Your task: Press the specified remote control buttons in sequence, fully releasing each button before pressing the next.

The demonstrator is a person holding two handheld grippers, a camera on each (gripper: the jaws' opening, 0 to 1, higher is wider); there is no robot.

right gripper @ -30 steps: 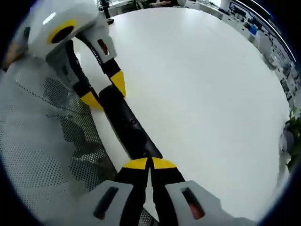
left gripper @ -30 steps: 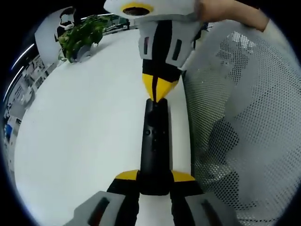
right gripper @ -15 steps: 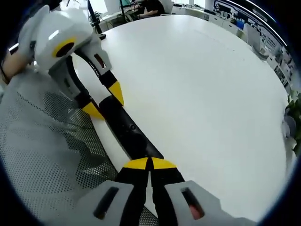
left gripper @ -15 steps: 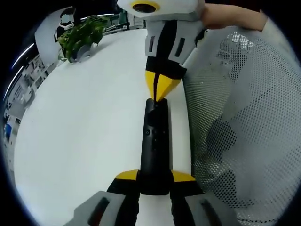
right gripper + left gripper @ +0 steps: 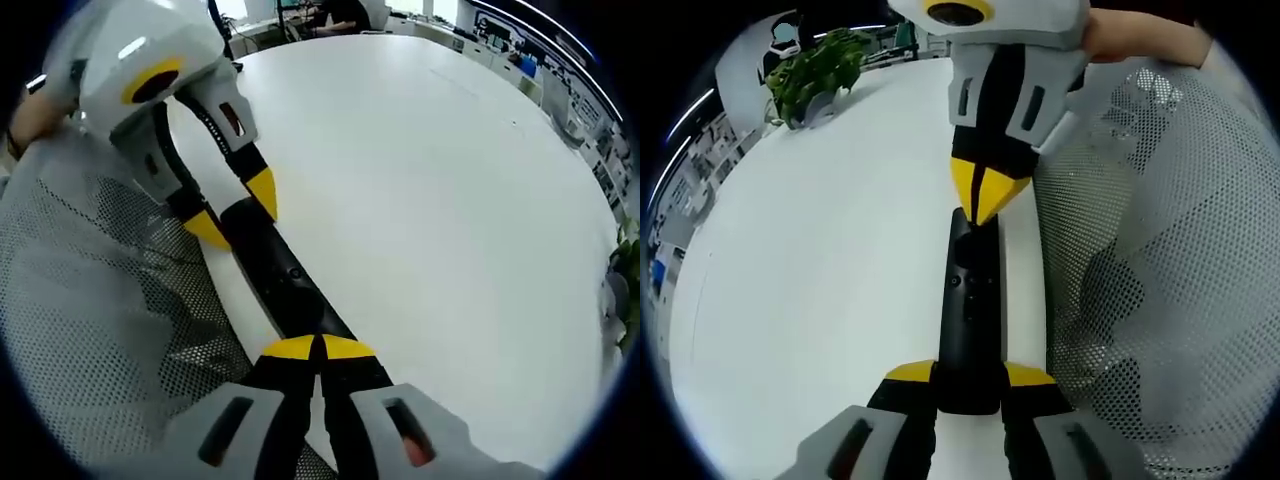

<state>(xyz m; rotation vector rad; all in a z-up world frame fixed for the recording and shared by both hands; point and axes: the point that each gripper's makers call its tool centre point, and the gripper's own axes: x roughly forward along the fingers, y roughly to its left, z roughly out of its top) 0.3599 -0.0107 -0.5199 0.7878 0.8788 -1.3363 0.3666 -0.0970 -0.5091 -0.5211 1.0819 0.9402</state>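
A long black remote (image 5: 970,310) lies along the white table (image 5: 820,270) with small buttons on its upper half. My left gripper (image 5: 970,375) is shut on its near end, one yellow-tipped finger on each side. My right gripper (image 5: 983,200) comes down from the top, shut, with its yellow point at the remote's far end. In the right gripper view the right gripper (image 5: 318,348) stands shut over one end of the remote (image 5: 280,275), and the left gripper (image 5: 238,208) clamps the other end. Whether the point touches a button I cannot tell.
A grey perforated mesh surface (image 5: 1140,250) runs right beside the remote, also visible as mesh (image 5: 90,320). A green plant (image 5: 815,75) stands at the table's far edge. A person's hand (image 5: 1140,40) shows behind the right gripper. Open tabletop (image 5: 430,200) lies on the other side.
The right gripper has shifted slightly and come a little closer over the remote's far end, still shut. The left gripper keeps the same hold on the remote.
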